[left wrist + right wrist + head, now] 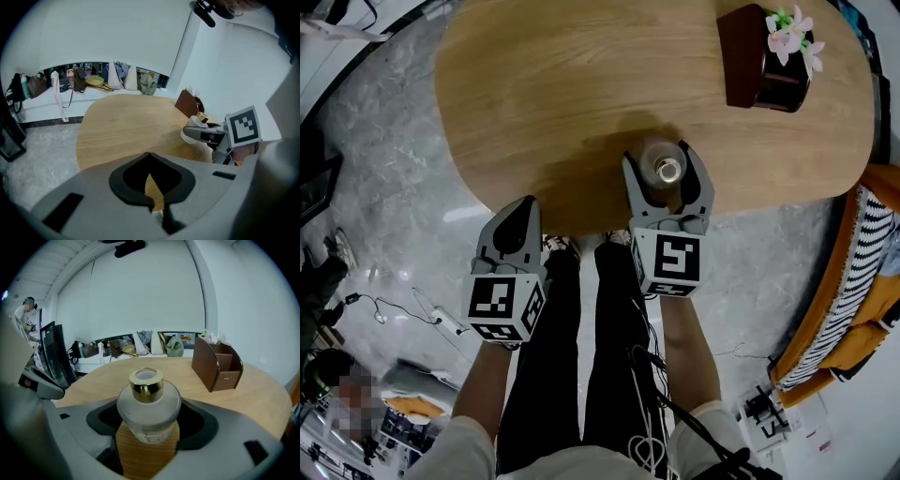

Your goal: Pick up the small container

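Note:
The small container point(667, 170) is a frosted glass bottle with a gold cap, standing upright near the front edge of the oval wooden table point(553, 84). My right gripper point(666, 157) has a jaw on either side of it, with gaps showing between the pads and the glass. In the right gripper view the container point(148, 404) stands on the wood, filling the space between the right gripper point(150, 427) jaws. My left gripper point(520, 206) hangs off the table's front edge with its tips together and nothing in them. From the left gripper point(150, 157) view, the container point(200, 120) shows at the right.
A brown wooden organiser point(766, 61) with pink flowers stands at the table's far right. An orange and striped seat point(862, 272) lies to the right of the table. Cables and a power strip point(441, 322) lie on the marble floor at the left.

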The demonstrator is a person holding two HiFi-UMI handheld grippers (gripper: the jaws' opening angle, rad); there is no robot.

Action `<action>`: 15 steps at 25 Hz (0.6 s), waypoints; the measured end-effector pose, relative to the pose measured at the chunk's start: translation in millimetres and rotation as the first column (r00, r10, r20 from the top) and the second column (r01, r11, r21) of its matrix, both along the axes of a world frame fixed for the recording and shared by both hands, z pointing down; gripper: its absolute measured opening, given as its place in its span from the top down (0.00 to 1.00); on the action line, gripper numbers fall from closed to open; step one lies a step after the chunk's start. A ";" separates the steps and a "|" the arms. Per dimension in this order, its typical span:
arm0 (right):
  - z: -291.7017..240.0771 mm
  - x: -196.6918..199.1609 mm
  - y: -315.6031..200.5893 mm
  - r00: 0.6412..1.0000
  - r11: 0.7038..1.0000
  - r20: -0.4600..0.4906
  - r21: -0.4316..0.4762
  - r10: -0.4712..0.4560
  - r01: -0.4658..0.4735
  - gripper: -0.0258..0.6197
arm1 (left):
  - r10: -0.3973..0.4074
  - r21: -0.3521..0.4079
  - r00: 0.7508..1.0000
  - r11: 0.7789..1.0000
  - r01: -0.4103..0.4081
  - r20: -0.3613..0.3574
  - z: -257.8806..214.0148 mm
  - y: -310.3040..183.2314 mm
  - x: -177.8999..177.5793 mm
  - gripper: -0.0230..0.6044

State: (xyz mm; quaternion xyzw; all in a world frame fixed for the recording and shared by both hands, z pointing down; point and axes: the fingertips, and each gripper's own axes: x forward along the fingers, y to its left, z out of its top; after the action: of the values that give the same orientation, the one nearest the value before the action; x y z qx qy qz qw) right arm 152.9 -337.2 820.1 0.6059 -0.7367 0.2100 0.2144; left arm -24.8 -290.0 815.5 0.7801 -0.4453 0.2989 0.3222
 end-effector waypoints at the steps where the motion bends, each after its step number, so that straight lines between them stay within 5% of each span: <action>1: 0.4 0.1 0.0 1.000 1.000 -0.001 -0.002 0.001 -0.001 0.45 | -0.002 0.003 1.000 1.000 0.002 0.000 -0.7 -0.8 -0.8 0.95; 15: -20.9 -3.0 -0.1 1.000 0.999 0.009 0.019 0.026 -0.026 0.45 | -0.047 0.044 0.999 0.998 0.047 -0.011 -20.6 1.0 -11.4 0.95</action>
State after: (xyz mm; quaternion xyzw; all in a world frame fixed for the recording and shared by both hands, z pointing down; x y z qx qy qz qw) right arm 149.9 -337.4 799.2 0.6166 -0.7316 0.2085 0.2028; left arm -36.2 -289.0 794.8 0.7776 -0.4685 0.2776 0.3141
